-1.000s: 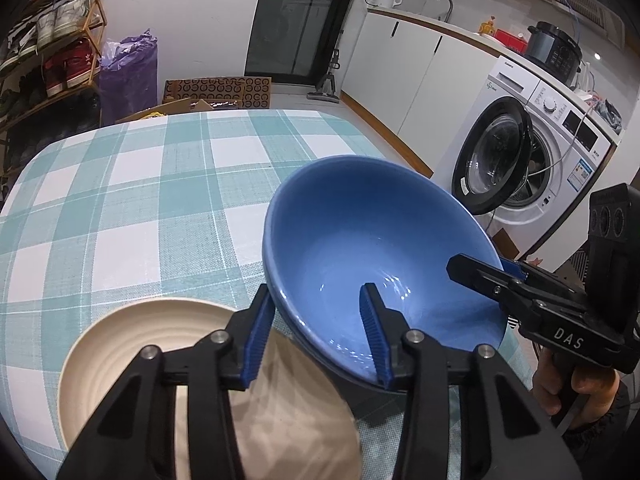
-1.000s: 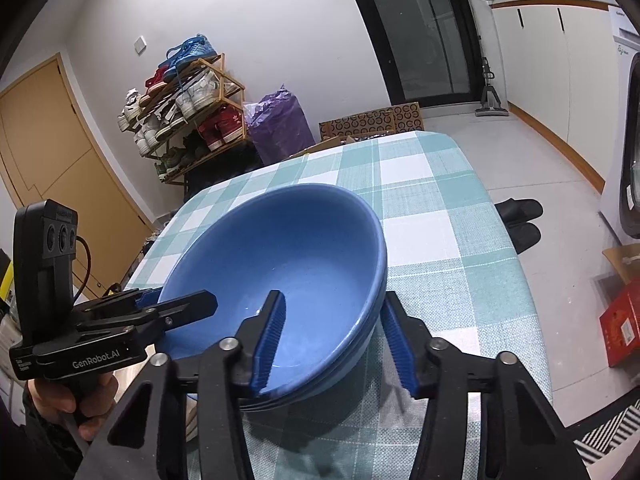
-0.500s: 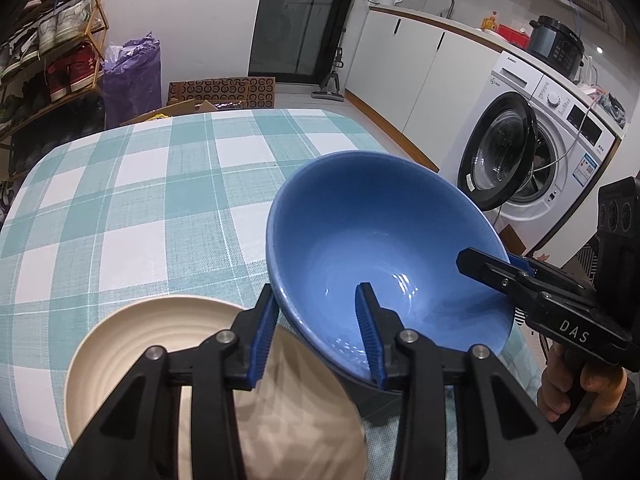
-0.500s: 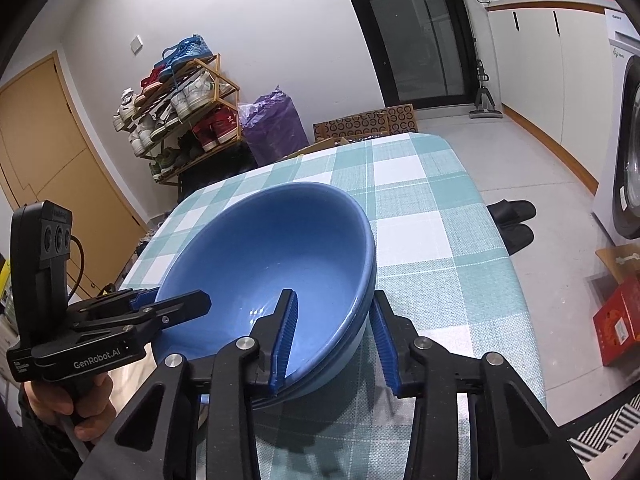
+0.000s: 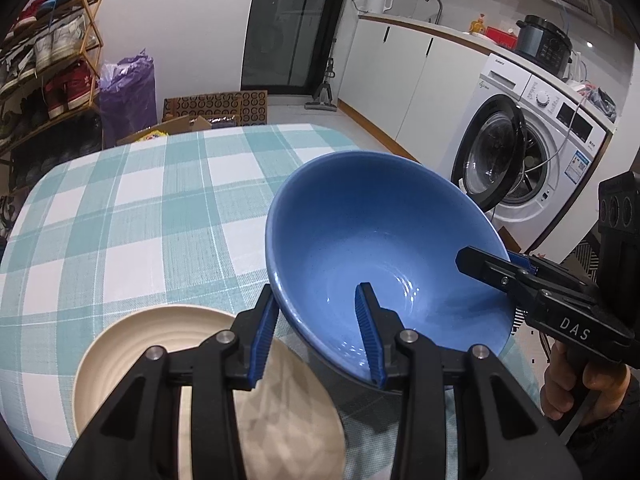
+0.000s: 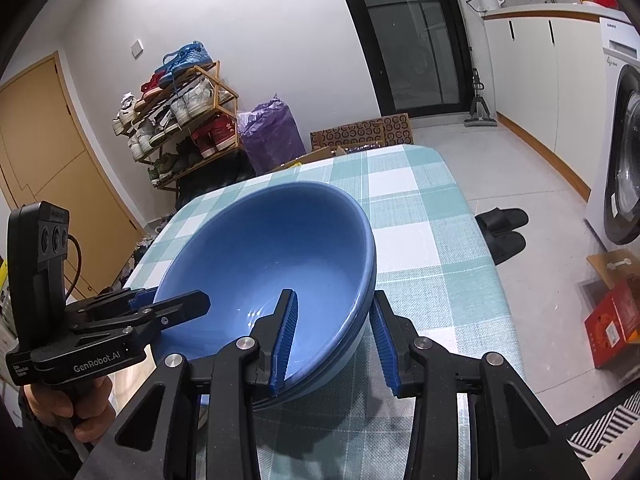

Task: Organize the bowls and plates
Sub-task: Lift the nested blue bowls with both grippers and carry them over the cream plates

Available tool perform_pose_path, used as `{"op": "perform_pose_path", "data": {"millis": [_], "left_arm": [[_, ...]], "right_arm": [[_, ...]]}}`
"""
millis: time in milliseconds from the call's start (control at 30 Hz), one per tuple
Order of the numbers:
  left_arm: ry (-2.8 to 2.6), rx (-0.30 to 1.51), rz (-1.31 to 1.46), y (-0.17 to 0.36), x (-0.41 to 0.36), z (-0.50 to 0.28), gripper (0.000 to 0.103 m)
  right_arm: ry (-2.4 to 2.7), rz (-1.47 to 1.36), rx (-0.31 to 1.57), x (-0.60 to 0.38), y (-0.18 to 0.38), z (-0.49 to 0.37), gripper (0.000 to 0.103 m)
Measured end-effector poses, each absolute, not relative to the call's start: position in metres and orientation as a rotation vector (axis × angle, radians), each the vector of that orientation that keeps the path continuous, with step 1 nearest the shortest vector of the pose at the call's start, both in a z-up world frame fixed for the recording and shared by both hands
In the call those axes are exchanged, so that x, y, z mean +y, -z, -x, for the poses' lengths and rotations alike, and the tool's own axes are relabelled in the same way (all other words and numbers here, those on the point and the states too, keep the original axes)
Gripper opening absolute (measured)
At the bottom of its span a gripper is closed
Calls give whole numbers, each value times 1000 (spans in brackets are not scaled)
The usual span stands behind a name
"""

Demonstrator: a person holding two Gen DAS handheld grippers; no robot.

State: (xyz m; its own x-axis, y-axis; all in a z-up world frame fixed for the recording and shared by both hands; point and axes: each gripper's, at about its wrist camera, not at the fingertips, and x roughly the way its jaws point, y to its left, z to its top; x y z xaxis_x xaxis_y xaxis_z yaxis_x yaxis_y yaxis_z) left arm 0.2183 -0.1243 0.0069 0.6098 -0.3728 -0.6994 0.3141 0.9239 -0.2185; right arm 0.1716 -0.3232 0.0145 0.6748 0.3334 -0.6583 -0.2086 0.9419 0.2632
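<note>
A blue bowl (image 5: 380,248) is tilted above the checked table; in the right wrist view (image 6: 272,264) a second blue rim shows just under it. My left gripper (image 5: 316,332) straddles its near rim, one finger inside, one outside, with a gap to the rim. My right gripper (image 6: 334,336) straddles the opposite rim the same way, pads close to the wall. Each gripper also shows in the other's view, the right (image 5: 520,276) and the left (image 6: 160,308). A cream ribbed plate (image 5: 160,356) lies on the table below my left gripper.
The table with the teal checked cloth (image 5: 132,216) ends close to the right of the bowl. A washing machine (image 5: 532,152) with its door open stands beyond that edge. Slippers (image 6: 502,228) and a red box (image 6: 612,320) lie on the floor.
Both grippers' jaws have narrowed around the bowl's rim. The bowl has tipped up and risen a little.
</note>
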Motion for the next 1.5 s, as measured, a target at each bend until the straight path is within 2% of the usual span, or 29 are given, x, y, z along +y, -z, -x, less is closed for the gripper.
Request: {"op": "perform_pose_path", "data": {"millis": [933, 1500], "left_arm": [[374, 699, 90, -64, -95, -174, 38], [273, 681, 108, -72, -43, -148, 38]], "right_arm": [[-344, -122, 657, -294, -86, -120, 39], [-429, -95, 653, -235, -96, -105, 39]]}}
